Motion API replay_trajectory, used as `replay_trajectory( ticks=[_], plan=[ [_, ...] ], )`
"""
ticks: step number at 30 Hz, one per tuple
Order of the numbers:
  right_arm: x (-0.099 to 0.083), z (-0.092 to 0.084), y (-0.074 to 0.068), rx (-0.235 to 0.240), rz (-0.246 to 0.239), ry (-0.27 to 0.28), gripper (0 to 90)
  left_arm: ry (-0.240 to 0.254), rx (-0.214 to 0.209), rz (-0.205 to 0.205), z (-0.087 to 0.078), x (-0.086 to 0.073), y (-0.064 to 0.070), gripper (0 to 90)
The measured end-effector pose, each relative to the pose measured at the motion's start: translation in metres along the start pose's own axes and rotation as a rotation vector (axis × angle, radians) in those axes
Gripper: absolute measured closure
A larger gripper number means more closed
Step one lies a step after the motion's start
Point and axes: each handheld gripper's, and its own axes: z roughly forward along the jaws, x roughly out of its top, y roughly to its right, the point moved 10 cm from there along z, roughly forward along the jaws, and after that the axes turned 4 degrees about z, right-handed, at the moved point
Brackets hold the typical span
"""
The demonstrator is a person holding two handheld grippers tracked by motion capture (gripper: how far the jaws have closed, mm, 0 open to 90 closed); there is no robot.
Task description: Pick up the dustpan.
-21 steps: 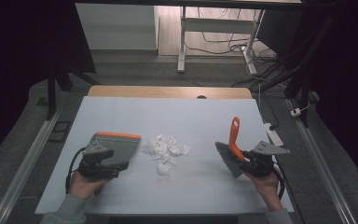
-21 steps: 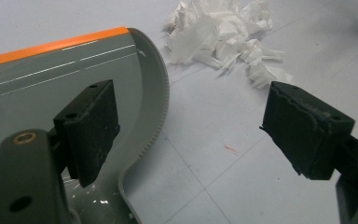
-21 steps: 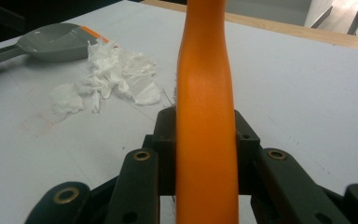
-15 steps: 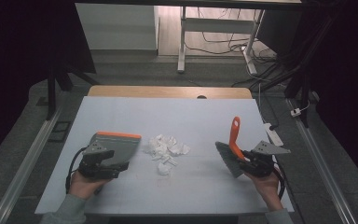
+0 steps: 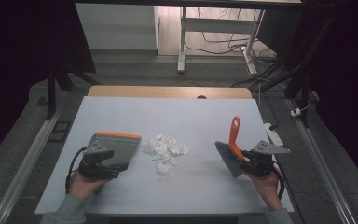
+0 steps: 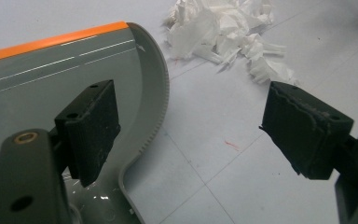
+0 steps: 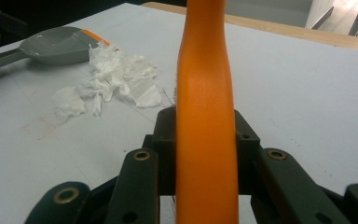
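In the high view the shredded tissue (image 5: 167, 150) lies mid-table between the dustpan (image 5: 116, 147) at the left gripper (image 5: 103, 164) and the brush (image 5: 230, 151), which the right gripper (image 5: 248, 163) holds. In the left gripper view the jaws stand wide apart, one over the pan, gripping nothing. In the right gripper view the jaws are clamped on the stiff orange handle (image 7: 205, 116), a good hold; the tissue looks light and should scatter easily.

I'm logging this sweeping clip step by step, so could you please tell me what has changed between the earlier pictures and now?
Nothing has visibly changed. The right gripper still clamps the brush by its orange handle, the left gripper stays open at the dustpan, and the paper scraps lie where they were between them on the table.
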Motion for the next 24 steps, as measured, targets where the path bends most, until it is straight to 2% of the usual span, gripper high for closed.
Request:
replay_trajectory(
  ticks=[11, 16, 24],
  plan=[
    [0.001, -0.002, 0.001, -0.006, 0.013, 0.007, 70.1, 0.0, -0.006, 0.003, -0.001, 0.005, 0.005, 19.3],
    [0.001, -0.001, 0.001, 0.0, 0.036, 0.012, 70.2, 0.005, -0.001, -0.016, -0.005, 0.01, 0.006, 19.3],
    [0.003, -0.002, 0.001, 0.012, 0.041, 0.023, 70.1, -0.004, 0.01, -0.042, -0.013, 0.025, 0.007, 19.3]
  ],
)
